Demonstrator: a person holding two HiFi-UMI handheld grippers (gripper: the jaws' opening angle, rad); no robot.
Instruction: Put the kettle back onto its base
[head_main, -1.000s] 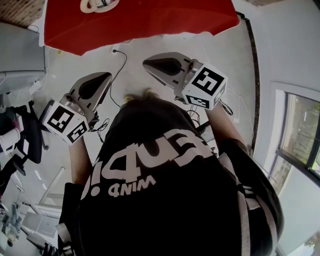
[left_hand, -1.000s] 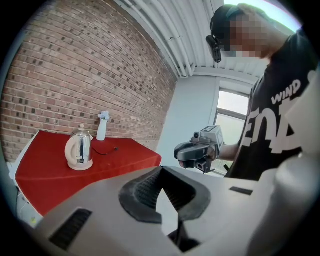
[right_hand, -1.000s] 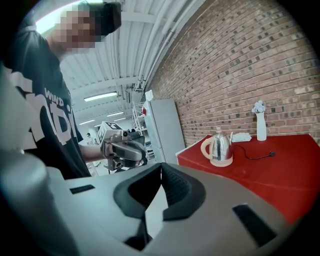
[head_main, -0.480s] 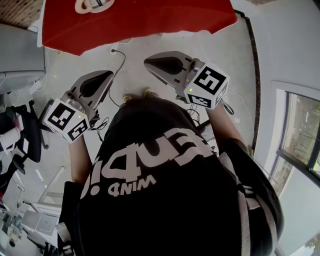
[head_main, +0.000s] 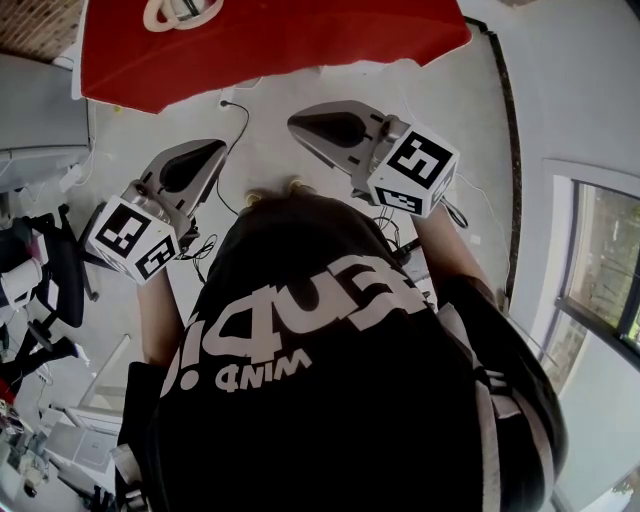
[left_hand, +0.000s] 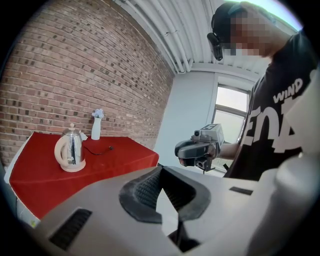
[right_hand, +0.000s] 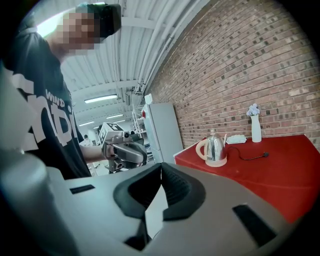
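**Kettle far off on the table, both grippers closed and empty**

The table under the red cloth (left_hand: 40, 180) is standing against the brick wall, well apart from the person. The left gripper (left_hand: 161, 170) and the right gripper (right_hand: 161, 167) are hanging in the air in front of the table. Each one is keeping its jaws pressed together with nothing between them.

The shiny steel kettle with the cream loop handle (left_hand: 72, 149) is standing upright near the far edge of the table, toward the wall. A cream disc is lying under it and a black cable (left_hand: 102, 150) is running out from there, so it is probably sitting on its base already; I cannot tell for sure.

The steel body is looking stiff and slippery, and with water inside it is getting heavy. I am judging the handle (left_hand: 60, 150) the safest place for taking hold, while keeping the kettle upright.
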